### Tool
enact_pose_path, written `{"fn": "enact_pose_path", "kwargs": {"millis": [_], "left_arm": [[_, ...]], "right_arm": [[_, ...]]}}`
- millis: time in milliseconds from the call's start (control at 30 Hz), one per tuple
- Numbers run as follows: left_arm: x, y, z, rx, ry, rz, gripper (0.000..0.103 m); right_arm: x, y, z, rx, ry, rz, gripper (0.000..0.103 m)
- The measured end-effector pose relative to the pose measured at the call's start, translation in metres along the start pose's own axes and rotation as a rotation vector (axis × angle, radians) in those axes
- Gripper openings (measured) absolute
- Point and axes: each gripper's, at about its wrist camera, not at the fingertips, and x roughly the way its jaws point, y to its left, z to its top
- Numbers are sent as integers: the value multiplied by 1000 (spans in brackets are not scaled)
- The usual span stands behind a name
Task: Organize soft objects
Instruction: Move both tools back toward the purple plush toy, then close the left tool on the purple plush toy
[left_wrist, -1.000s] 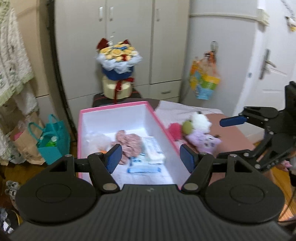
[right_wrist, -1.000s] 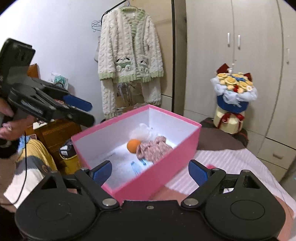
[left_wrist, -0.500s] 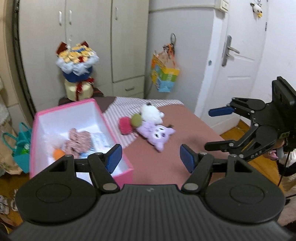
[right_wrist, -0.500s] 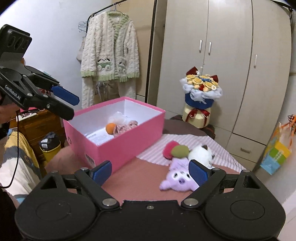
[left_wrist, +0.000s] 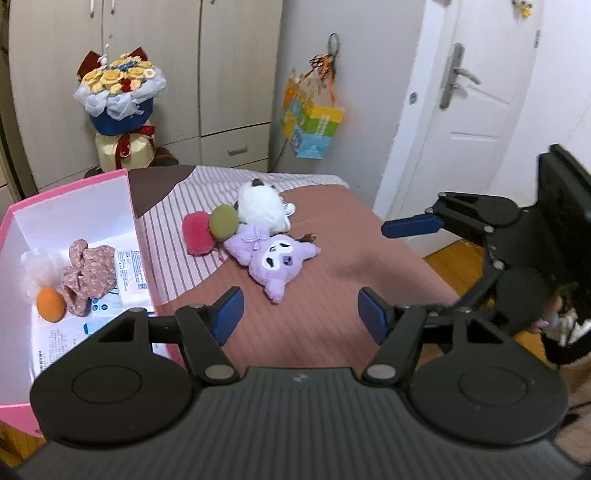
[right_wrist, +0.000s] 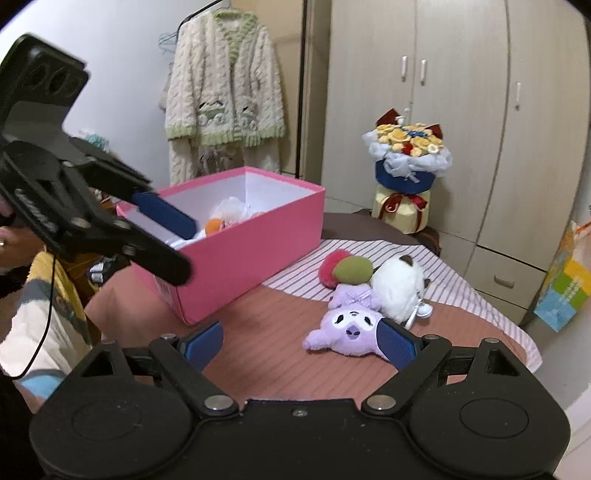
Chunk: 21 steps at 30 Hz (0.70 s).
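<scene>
A purple plush (left_wrist: 271, 258) (right_wrist: 349, 326) lies on the brown bedspread with a white plush (left_wrist: 260, 205) (right_wrist: 400, 288), a green ball (left_wrist: 223, 221) (right_wrist: 352, 271) and a red pompom (left_wrist: 195, 232) (right_wrist: 330, 266) behind it. The pink box (left_wrist: 131, 184) (right_wrist: 255, 243) at the left holds a floral cloth (left_wrist: 86, 271), an orange ball (left_wrist: 50, 302) and packets. My left gripper (left_wrist: 301, 314) is open and empty, near the purple plush. My right gripper (right_wrist: 299, 343) is open and empty, low over the bed beside that plush.
A flower bouquet (left_wrist: 118, 96) (right_wrist: 406, 158) stands behind the bed by the wardrobe. A coloured paper bag (left_wrist: 314, 125) hangs on the wall near the white door (left_wrist: 476, 92). A knitted cardigan (right_wrist: 225, 92) hangs at the left. The bed edge drops to wooden floor (left_wrist: 454, 262) at the right.
Both grippers have swung away from the pink box toward the plush toys and come closer to them. Both stay open and empty.
</scene>
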Motion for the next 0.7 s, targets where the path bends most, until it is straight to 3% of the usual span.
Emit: {"fn": "enact_pose_path", "kwargs": {"millis": [133,367,700], "left_arm": [[26,0,0,-5,1,25,66],[66,2,3,-71,-27,29,66],[120,16,11,-224,-75,122,60]], "right_arm": [[19,2,-8,-63,0,13,92],[58,-12,-13,-60,4,19,92],[120,-51,-15,61,23,50,91]]}}
